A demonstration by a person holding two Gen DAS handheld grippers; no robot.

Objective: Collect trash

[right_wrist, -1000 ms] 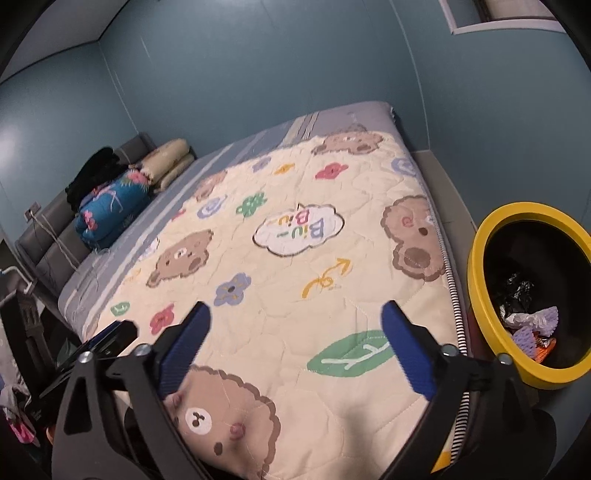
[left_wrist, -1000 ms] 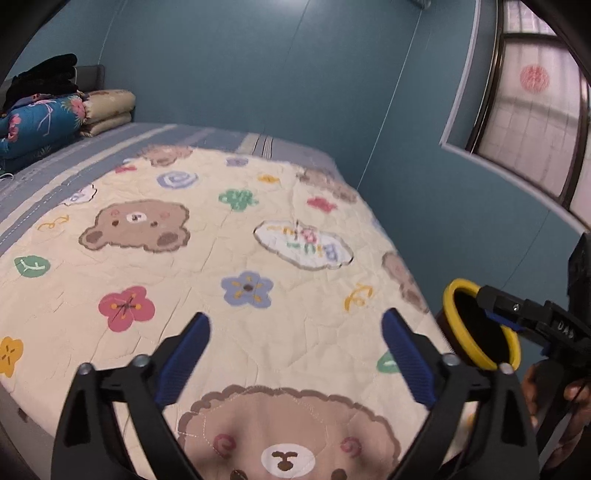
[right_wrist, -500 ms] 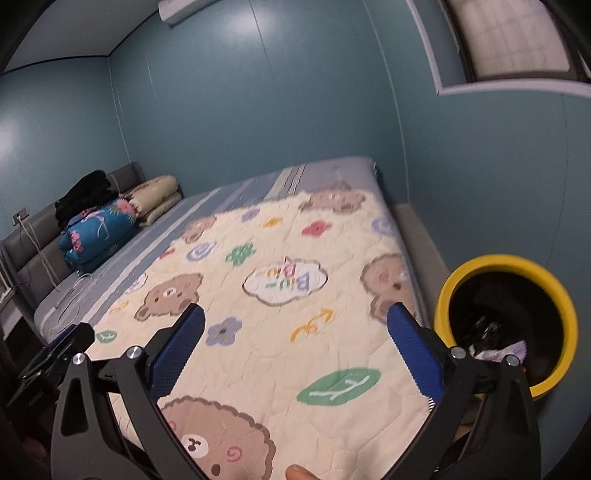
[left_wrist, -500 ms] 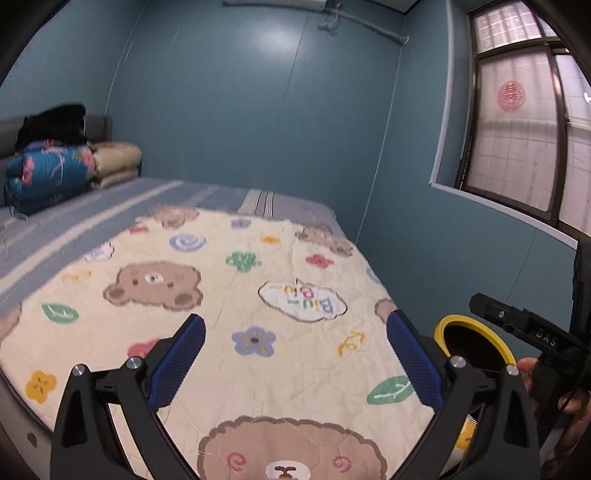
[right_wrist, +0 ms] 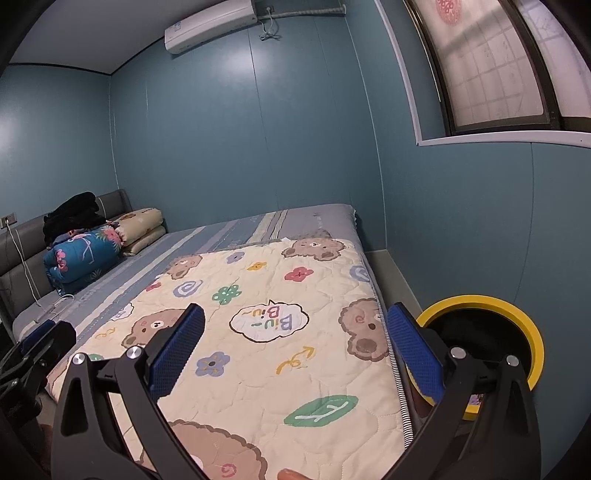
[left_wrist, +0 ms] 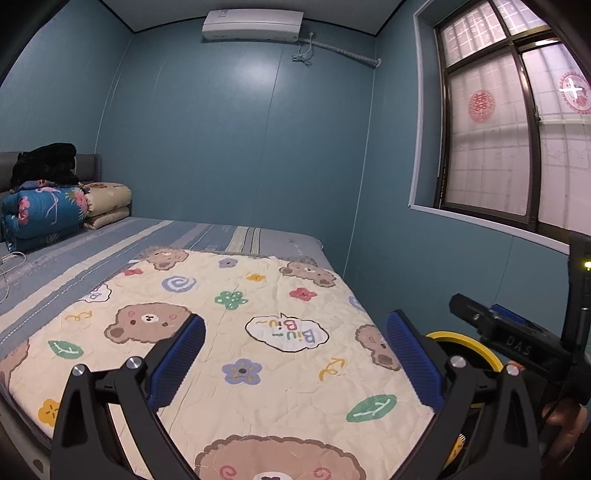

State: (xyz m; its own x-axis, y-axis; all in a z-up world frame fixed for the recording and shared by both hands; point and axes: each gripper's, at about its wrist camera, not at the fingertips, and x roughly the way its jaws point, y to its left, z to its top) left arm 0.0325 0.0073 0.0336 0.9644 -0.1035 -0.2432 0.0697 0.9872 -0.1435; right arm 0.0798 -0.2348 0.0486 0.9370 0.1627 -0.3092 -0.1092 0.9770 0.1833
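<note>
Trash shows only as a scrap of pale, purplish paper (right_wrist: 474,399) low inside the yellow-rimmed bin (right_wrist: 532,332), which stands on the floor between the bed's right side and the blue wall; the rest of the bin's inside is dark. Nearest the cameras, the left tongs (left_wrist: 295,354) are spread wide with nothing between their blue pads, held above the foot of the bed, and the right tongs (right_wrist: 295,350) are equally wide and hold nothing, their right pad overlapping the bin's rim in that view. In the left view the bin (left_wrist: 465,341) peeks out behind the right tongs' black body. Under both lies a cream quilt (right_wrist: 258,369) printed with bears, flowers, leaves and a "Biu Biu" cloud, spread flat over a striped blue-grey sheet (left_wrist: 110,251). Farther off, folded bedding (left_wrist: 44,214) is stacked against the grey headboard (right_wrist: 22,236), with a black garment on top and a white cable (right_wrist: 26,269) trailing beside it. Beyond stand blue walls, a white air conditioner (left_wrist: 253,24) high up, and a window (left_wrist: 498,147) with frosted panes and red paper cutouts on the right.
</note>
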